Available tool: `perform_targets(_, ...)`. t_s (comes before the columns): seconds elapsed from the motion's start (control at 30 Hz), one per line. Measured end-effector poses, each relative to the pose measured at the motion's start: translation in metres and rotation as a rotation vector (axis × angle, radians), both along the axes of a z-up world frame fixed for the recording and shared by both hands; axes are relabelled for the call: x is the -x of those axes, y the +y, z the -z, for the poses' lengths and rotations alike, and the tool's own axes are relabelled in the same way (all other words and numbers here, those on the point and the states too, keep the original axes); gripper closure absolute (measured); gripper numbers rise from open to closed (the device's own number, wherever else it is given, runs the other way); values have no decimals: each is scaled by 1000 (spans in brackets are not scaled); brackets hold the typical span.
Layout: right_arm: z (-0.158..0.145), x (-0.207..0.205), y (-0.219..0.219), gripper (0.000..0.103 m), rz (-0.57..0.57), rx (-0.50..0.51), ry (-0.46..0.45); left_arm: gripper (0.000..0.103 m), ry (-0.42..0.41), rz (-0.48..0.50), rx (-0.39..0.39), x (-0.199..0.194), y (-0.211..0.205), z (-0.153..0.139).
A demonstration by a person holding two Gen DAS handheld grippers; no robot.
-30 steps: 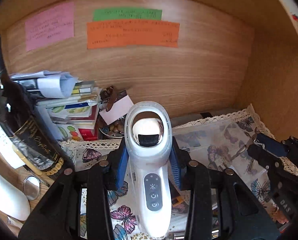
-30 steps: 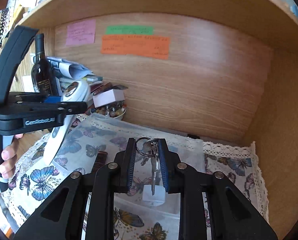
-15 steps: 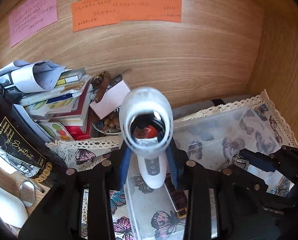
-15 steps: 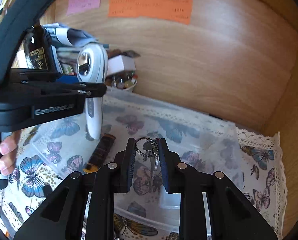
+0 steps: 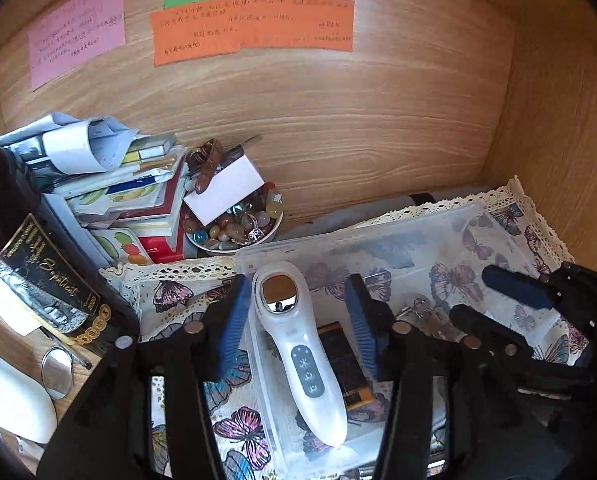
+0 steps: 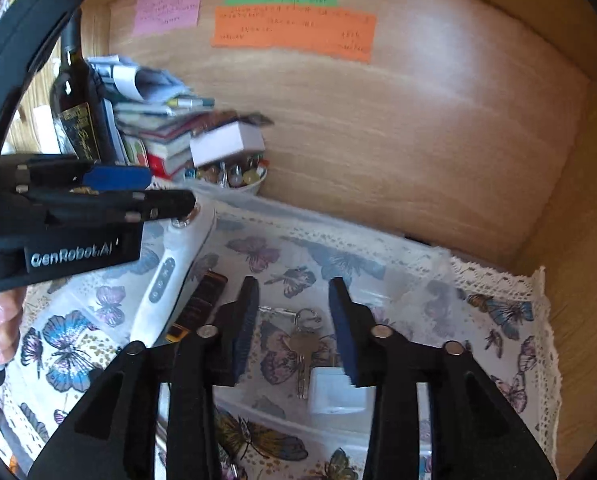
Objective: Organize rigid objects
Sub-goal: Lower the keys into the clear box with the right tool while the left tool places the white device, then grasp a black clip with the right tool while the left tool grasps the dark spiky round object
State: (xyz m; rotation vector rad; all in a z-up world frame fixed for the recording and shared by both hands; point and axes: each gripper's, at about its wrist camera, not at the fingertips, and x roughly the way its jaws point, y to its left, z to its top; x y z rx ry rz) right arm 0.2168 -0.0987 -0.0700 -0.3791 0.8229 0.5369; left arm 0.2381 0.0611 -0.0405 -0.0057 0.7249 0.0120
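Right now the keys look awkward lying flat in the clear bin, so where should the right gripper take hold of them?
Probably at the key ring, coming straight down from above. The keys lie flat on the floor of the clear bin, so their blades give little edge, while the ring is the farthest part, clear of the white tag. The right gripper hangs open over them.

You are facing a wooden alcove whose back panel (image 5: 338,128) carries pink, green and orange notes (image 5: 254,28). A side wall (image 5: 558,120) closes the right, and daylight washes the back panel's grain.
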Motion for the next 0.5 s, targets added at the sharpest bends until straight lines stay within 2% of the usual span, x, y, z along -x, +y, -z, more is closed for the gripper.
perform_targets(0.03, -3, 2, -3, 60, 0, -6, -11, 47, -13, 1, 2, 6, 0, -3)
perform_targets(0.1, -13, 7, -10, 58, 2, -17, -39, 35, -35, 5, 10, 17, -1, -10)
perform_targets(0.23, -29, 17, -22, 43, 13, -42, -70, 19, -79, 5, 15, 43, -4, -21)
perform_targets(0.3, -35, 25, -29, 41, 22, -57, -81, 9, -97, 5, 11, 57, -7, -24)
perform_targets(0.37, -38, 34, -36, 38, 29, -61, -89, 4, -106, 6, 11, 69, -9, -23)
perform_targets(0.5, -38, 53, -49, 34, 46, -59, -81, 3, -93, 19, 6, 93, -13, -16)
